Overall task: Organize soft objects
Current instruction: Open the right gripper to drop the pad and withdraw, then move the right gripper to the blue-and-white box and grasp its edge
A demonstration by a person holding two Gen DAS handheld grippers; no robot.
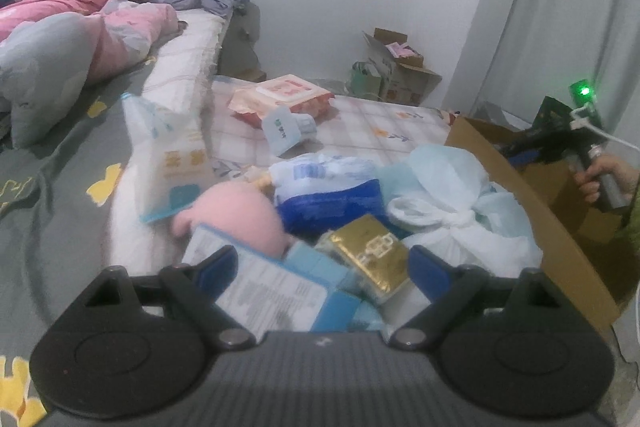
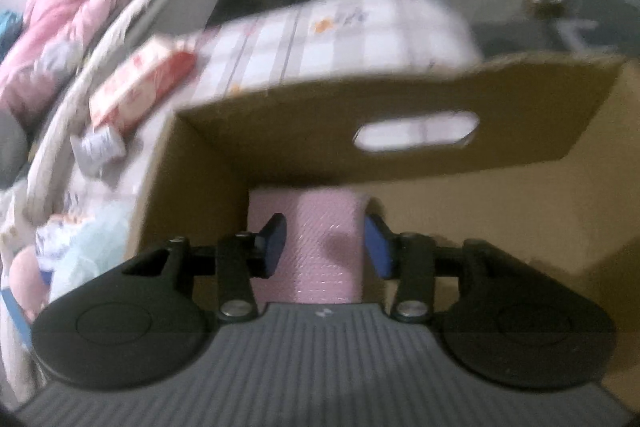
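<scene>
Bedding covers the bed [image 1: 56, 187], with soft things piled low in the frame. Left gripper [image 1: 320, 267] is wide open over a gold pack [image 1: 370, 251]. Right gripper [image 2: 324, 243] sits around a pink roll [image 2: 316, 239] inside the cardboard box [image 2: 400, 99]; whether its pads press it, I cannot tell. Farther up lies a red-and-white pack [image 1: 280, 99].

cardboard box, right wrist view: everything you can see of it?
The cardboard box is plain brown corrugated card, open at the top. Its far wall has an oval hand-hole cut through, with the checked bedding showing behind it. The walls look bare, with no print visible. It sits against the bed's edge. A pink textured soft item lies inside near the far wall, between the fingers of the right tool. The view is blurred.
</scene>
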